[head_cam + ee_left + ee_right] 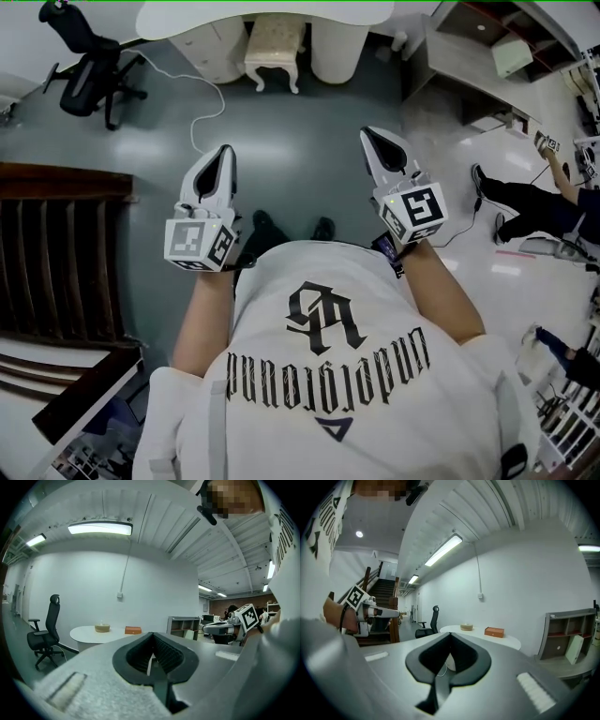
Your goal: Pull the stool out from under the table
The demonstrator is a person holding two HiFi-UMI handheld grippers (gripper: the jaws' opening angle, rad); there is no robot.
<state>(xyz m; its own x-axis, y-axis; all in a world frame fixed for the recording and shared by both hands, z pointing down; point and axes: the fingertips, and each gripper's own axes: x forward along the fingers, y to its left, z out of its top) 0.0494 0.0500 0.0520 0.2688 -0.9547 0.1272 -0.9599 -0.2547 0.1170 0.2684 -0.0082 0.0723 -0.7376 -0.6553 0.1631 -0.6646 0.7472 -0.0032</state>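
Note:
A cream stool (274, 47) with curved legs stands tucked under the white round table (187, 17) at the far end of the grey floor. Both grippers hang in the air well short of it, pointing toward it. My left gripper (225, 152) is shut and holds nothing. My right gripper (372, 136) is also shut and empty. In the left gripper view the shut jaws (152, 660) cover the space under the table (84, 633). The right gripper (449, 656) blocks the same spot below the table (506, 641), so neither gripper view shows the stool.
A black office chair (89, 61) stands left of the table, and a white cable (211, 112) trails over the floor. A dark wooden stair rail (56, 253) is on my left. A desk (487, 56) and a seated person's legs (525, 202) are on the right. A bowl (102, 628) and an orange box (133, 630) sit on the table.

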